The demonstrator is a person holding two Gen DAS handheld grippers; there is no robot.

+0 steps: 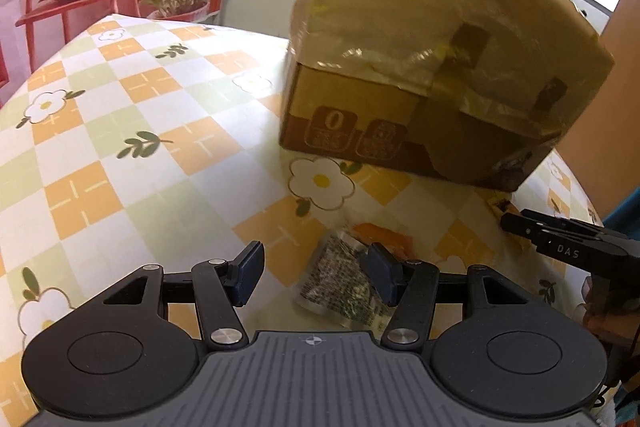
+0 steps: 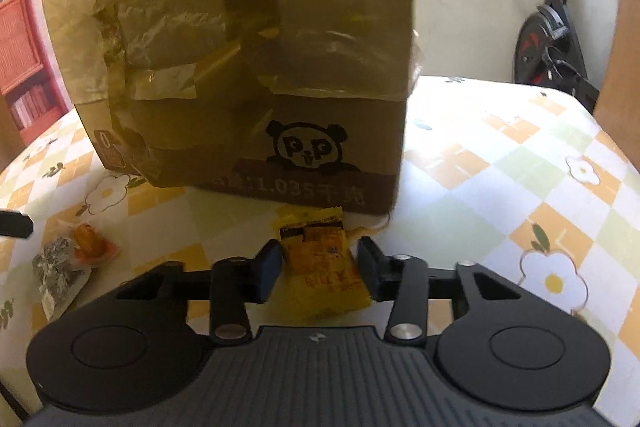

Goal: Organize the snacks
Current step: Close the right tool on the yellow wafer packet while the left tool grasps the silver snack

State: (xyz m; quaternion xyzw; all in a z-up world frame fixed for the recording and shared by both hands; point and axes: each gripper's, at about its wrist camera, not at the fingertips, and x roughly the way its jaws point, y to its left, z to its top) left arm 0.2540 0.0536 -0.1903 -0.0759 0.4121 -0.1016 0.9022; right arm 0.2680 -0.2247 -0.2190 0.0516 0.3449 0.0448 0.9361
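- While sitting on the checked desk (image 2: 500, 155), a taped cardboard box (image 2: 240, 47) is filling the far view.
- Right claw (image 2: 318, 269) is pinching the yellow snack packet (image 2: 320, 267), lying just before the box.
- Left claw (image 1: 316, 273) is hanging spread above a clear snack packet (image 1: 340, 287), whose end is lying between its fingers.
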